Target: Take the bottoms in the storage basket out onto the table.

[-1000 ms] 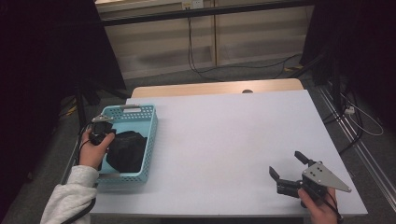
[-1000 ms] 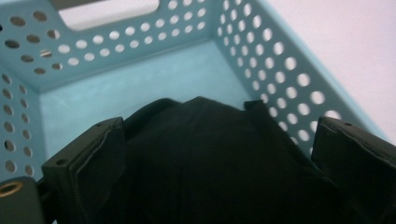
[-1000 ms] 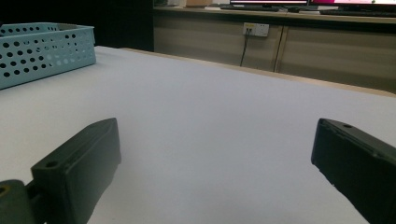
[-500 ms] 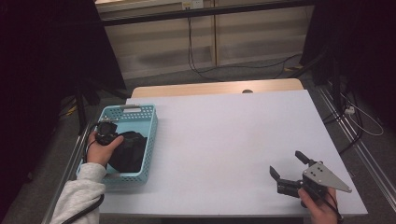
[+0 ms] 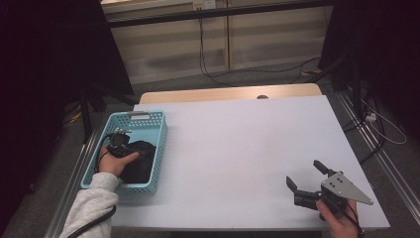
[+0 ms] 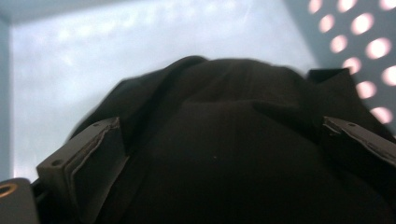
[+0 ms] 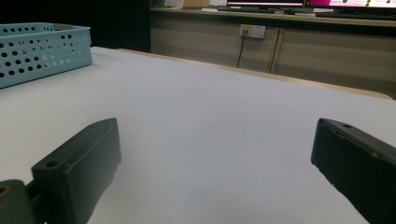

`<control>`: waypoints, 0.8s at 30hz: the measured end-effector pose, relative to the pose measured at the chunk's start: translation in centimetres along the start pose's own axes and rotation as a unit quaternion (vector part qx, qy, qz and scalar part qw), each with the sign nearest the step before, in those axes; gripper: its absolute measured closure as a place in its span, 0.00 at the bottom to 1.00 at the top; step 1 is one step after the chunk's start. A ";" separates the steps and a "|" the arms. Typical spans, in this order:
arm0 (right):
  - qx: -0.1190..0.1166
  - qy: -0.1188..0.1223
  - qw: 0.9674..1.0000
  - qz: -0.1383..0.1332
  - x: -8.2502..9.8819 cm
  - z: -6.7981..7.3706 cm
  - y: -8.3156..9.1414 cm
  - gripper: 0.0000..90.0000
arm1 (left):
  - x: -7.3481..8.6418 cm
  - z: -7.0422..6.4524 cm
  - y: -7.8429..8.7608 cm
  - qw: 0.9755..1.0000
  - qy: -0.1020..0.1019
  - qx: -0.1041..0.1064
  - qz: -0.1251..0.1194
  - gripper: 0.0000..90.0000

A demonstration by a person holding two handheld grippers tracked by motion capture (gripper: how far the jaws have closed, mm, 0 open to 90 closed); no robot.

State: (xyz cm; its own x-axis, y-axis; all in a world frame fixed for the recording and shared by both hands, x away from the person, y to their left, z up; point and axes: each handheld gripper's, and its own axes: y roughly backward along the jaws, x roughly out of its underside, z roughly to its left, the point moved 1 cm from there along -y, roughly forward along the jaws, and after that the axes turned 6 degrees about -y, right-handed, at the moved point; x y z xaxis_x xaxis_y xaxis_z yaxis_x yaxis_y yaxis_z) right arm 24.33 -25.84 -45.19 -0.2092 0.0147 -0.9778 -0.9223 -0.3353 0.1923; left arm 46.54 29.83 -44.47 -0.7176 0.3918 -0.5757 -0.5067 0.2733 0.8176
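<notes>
Where the high view's lower left shows a grey sleeve (image 5: 91, 208) coming in from the bottom edge, the left claw (image 5: 120, 144) is down inside a light blue basket (image 5: 158, 136) at the left side of the white tabletop (image 5: 237, 148). A heap of black cloth (image 5: 141, 161) lies in that basket, just right of the hand. In the left gripper view the cloth (image 6: 233, 154) takes up the middle and bottom of the frame, bulging up between the two jaws, which stand wide apart at lower left and lower right; the basket's pale floor (image 6: 70, 70) is behind it and its holed wall (image 6: 369, 42) is at upper right. At the lower right of the high view the right claw (image 5: 307, 181) rests by the near edge of the tabletop, jaws wide and holding nothing. The right gripper view shows bare tabletop (image 7: 210, 130) between its jaws, with the basket (image 7: 42, 49) at upper left.
</notes>
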 end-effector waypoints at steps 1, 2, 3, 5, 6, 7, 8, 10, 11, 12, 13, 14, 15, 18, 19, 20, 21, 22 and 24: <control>0.001 0.000 1.000 0.000 0.0 0.0 0.0 0.00 | 0.2 0.1 -0.4 1.000 0.007 -0.004 0.003 0.02; 0.001 0.000 1.000 -0.001 0.0 0.0 0.0 0.00 | 0.3 0.1 -0.5 1.000 0.009 -0.005 0.006 0.02; 0.001 0.000 1.000 -0.001 0.0 0.0 0.0 0.00 | 0.4 0.1 -0.6 1.000 0.009 -0.007 0.004 0.01; 0.001 0.001 1.000 -0.001 0.0 0.0 0.1 0.00 | 0.6 0.2 -0.8 1.000 0.014 -0.007 -0.005 0.00; 0.000 0.000 1.000 -0.001 0.0 0.0 0.1 0.00 | 0.7 0.3 -0.9 1.000 0.013 -0.006 -0.007 0.00; 0.000 0.001 1.000 -0.001 0.0 0.0 0.1 0.00 | 0.8 0.3 -1.0 1.000 0.020 -0.006 -0.011 0.00; 0.000 0.001 1.000 -0.001 0.0 0.0 0.1 0.01 | 0.8 0.3 -1.0 1.000 0.024 -0.009 -0.014 0.00; -0.001 0.001 1.000 -0.001 0.0 0.0 0.1 0.01 | 0.8 0.3 -1.0 0.999 0.029 -0.012 -0.008 0.00; 0.000 0.002 1.000 -0.001 0.0 0.0 0.1 0.01 | 0.9 0.2 -1.0 0.999 0.033 -0.015 -0.007 0.00; 0.000 0.002 1.000 -0.001 0.0 0.0 0.1 0.01 | 0.9 0.2 -1.1 0.999 0.035 -0.019 -0.009 0.00; 0.000 0.001 1.000 -0.001 0.0 0.0 0.2 0.01 | 1.0 0.2 -1.1 0.999 0.040 -0.021 -0.011 0.01; 0.000 0.002 1.000 -0.001 0.0 0.0 0.2 0.01 | 1.0 0.2 -1.1 0.999 0.041 -0.022 -0.009 0.01; 0.000 0.002 1.000 -0.002 0.0 0.0 0.2 0.01 | 0.9 0.1 -1.1 0.999 0.042 -0.026 -0.009 0.02; 0.000 0.003 1.000 -0.001 0.0 0.0 0.2 0.01 | 0.8 0.0 -1.0 0.999 0.041 -0.024 -0.005 0.04; 0.000 0.003 1.000 -0.002 0.0 0.0 0.2 0.01 | 0.8 -0.1 -1.0 0.999 0.043 -0.024 -0.005 0.05; 0.000 0.003 1.000 -0.001 0.0 0.0 0.2 0.01 | 0.8 -0.1 -0.9 0.999 0.041 -0.022 -0.003 0.07; 0.000 0.003 1.000 -0.001 0.0 0.0 0.3 0.01 | 0.8 -0.3 -0.8 0.999 0.038 -0.021 -0.002 0.10; 0.000 0.003 1.000 -0.001 0.0 0.0 0.3 0.01 | 0.7 -0.4 -0.7 0.999 0.034 -0.019 0.002 0.14; 0.000 0.002 1.000 -0.001 0.0 0.1 0.2 0.01 | 0.5 -0.6 -0.6 0.999 0.045 -0.014 0.005 0.21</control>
State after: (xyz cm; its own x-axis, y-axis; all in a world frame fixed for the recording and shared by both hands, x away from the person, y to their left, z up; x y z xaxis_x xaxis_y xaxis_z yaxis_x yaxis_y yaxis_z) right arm 24.11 -25.86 -45.11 -0.2053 0.0117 -0.9786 -0.9231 -0.3346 0.1897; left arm 46.17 29.32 -45.21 -0.7619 0.3127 -0.5672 -0.5121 0.2454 0.8231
